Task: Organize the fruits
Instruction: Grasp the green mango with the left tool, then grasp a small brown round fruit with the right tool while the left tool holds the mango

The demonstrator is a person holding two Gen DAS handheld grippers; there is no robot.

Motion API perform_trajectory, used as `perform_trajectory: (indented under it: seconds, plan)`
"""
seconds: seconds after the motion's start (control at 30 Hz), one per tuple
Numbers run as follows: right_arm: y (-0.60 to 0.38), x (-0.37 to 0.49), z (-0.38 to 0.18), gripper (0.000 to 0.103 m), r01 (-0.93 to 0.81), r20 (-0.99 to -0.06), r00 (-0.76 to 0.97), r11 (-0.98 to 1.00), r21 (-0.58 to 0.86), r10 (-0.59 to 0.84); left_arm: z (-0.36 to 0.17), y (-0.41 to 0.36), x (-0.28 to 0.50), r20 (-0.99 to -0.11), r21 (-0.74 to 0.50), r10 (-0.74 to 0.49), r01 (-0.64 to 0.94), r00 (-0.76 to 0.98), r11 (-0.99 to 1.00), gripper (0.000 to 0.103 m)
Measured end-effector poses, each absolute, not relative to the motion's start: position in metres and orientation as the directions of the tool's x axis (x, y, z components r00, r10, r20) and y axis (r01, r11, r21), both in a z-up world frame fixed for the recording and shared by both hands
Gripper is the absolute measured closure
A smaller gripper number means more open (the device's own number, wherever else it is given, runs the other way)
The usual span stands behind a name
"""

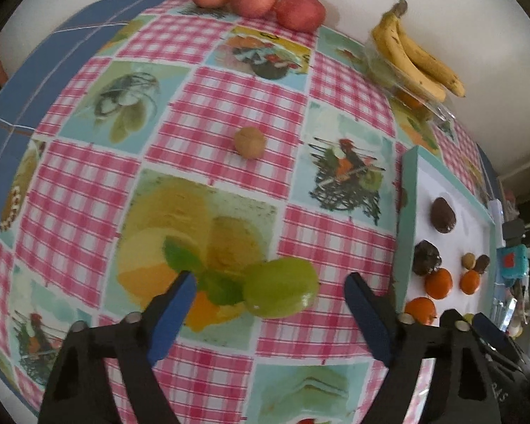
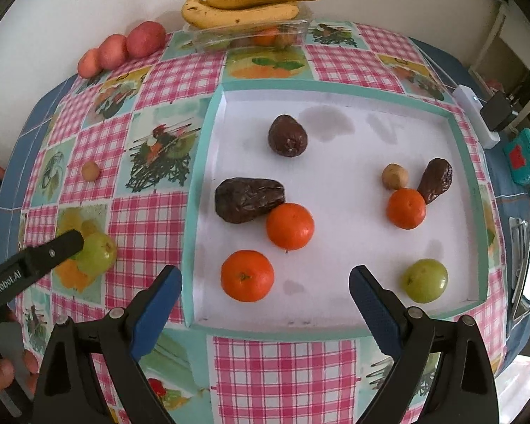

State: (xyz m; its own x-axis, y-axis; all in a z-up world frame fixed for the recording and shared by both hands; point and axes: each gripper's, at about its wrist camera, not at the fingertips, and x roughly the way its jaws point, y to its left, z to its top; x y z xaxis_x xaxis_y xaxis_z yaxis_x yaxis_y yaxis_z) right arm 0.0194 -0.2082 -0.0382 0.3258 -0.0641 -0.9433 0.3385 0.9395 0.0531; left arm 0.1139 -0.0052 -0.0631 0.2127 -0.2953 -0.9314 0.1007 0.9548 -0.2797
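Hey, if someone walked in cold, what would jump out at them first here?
Likely the white tray with teal rim, holding three bright oranges, dark avocados and a green apple. Next, the bananas by the back wall, and the open left claw closing in on another green apple on the checked tablecloth.

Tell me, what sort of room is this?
Probably a home kitchen or dining corner: a table under a pink checked fruit-print oilcloth, a bunch of yellow bananas on a clear plastic punnet against the white wall, and a teal-rimmed white tray holding loose fruit.
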Motion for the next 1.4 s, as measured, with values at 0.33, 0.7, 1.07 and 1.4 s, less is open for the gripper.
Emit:
perform_trajectory:
  seconds: [0.33,0.7,1.07,1.4]
  plan:
    - [-0.222,0.019,-0.039,0.007,0.372,-0.943,0.327,0.926,0.067,-0.063,-0.07,-0.023,0.109,-0.942,-0.255,-0.278,0.135,0.186,0.957,0.037]
    - [-0.225,0.019,-0.038,0.007,0.382,-0.941,0.334,0.921,0.077,-0.06,-0.081,-0.021,0.114,-0.945,-0.258,-0.273,0.104,0.178,0.96,0.049]
    - [-0.225,0.02,-0.04,0.007,0.379,-0.943,0.326,0.923,0.068,-0.064,-0.078,-0.018,0.113,-0.933,-0.304,-0.314,0.08,0.176,0.949,0.049]
    - [-0.223,0.021,-0.041,0.007,0.373,-0.945,0.319,0.926,0.056,-0.071,-0.057,-0.014,0.121,-0.908,-0.337,-0.346,0.079,0.236,0.938,0.049]
